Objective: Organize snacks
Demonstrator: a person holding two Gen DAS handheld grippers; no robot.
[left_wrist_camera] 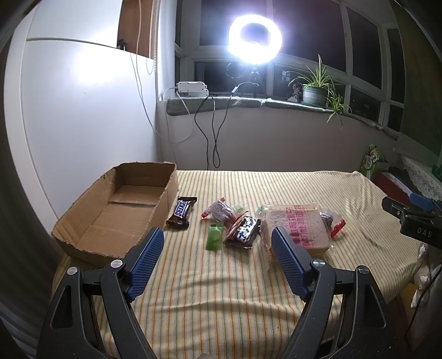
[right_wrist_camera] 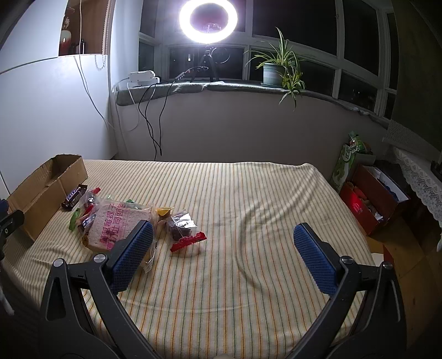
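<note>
Setting: a table under a yellow striped cloth (right_wrist_camera: 234,193), lit by a ring light (right_wrist_camera: 208,19) on the far windowsill, with a potted plant (right_wrist_camera: 273,71) to its right.
Box: an open cardboard box (left_wrist_camera: 83,221) sits at the left side of the cloth, nothing visible inside it.
Chocolate bar: a brown Snickers bar (left_wrist_camera: 181,212) lies just beside the box's right wall, on the cloth.
Small snacks: a loose cluster lies right of the bar, among it a green packet (left_wrist_camera: 215,237), a dark packet with white and blue print (left_wrist_camera: 244,232) and a clear packet with a red edge (left_wrist_camera: 218,210); some overlap.
Bread: a clear bag of sliced bread with pink lettering (left_wrist_camera: 301,229) lies right of the cluster, touching it.
Brown cakes: a clear packet with dark pieces and a red sealed edge (right_wrist_camera: 183,226) lies just right of the bread, nearer the middle of the table.
Left gripper (left_wrist_camera: 218,234): held above the near cloth, blue pads spread wide, holding nothing, aimed at the snack cluster.
Right gripper (right_wrist_camera: 223,230): held above the near cloth, fingers wide apart and holding nothing; its left pad (right_wrist_camera: 132,254) overlaps the bread bag in view.
Floor at right: a red box (right_wrist_camera: 370,198) and a green bag (right_wrist_camera: 348,160) stand beside the table.
</note>
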